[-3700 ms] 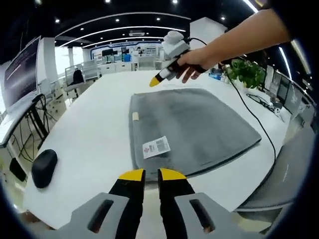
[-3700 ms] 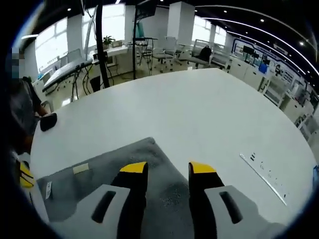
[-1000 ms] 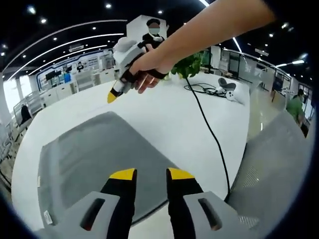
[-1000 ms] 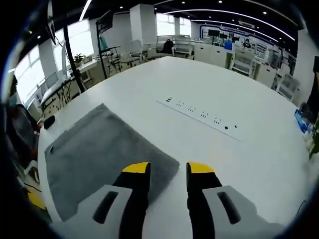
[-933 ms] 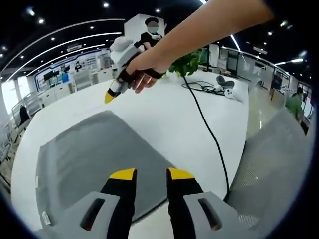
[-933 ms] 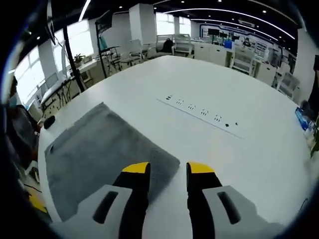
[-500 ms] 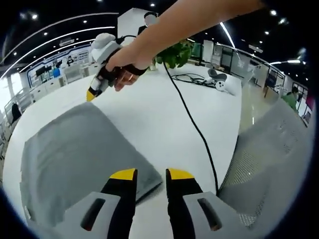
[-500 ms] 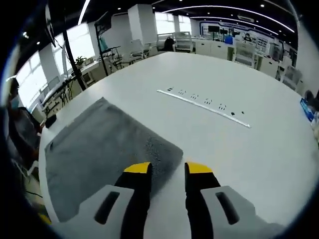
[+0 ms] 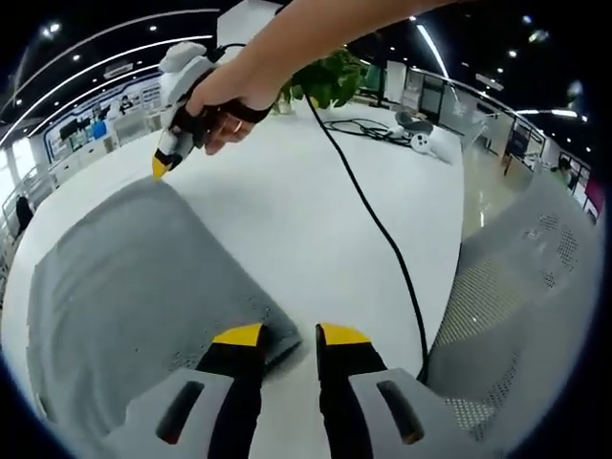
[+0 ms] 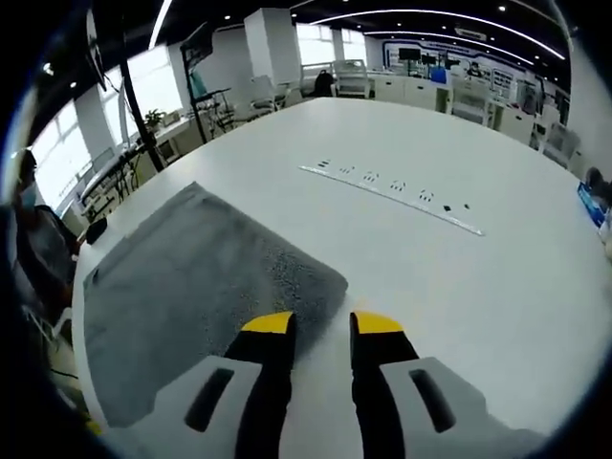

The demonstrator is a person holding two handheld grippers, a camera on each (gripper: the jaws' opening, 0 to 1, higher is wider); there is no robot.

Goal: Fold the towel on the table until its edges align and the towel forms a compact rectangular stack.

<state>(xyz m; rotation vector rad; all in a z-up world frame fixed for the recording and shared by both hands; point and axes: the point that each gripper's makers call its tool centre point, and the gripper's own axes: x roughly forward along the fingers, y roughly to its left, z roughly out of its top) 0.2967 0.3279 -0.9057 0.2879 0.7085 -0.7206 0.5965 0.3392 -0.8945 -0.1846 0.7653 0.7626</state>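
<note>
The grey towel (image 9: 124, 287) lies flat on the white table (image 9: 306, 201). My left gripper (image 9: 291, 335) hangs low at the towel's near corner, open, its left fingertip (image 9: 239, 336) just over the corner's edge. In the left gripper view a hand holds my right gripper (image 9: 160, 168) with its yellow tips down at the towel's far corner. In the right gripper view the towel (image 10: 191, 287) spreads to the left, and my right gripper (image 10: 322, 325) is open, just short of the towel's corner, with a narrow gap between the jaws.
A black cable (image 9: 382, 239) runs across the table from the right gripper. A grey mesh chair (image 9: 516, 325) stands off the table's edge. A potted plant (image 9: 330, 81) stands at the back. A row of sockets (image 10: 392, 196) crosses the table. A person (image 10: 38, 258) sits at the left.
Both grippers have come down and closer to their towel corners. The right gripper's jaws have narrowed a little. The towel has not moved.
</note>
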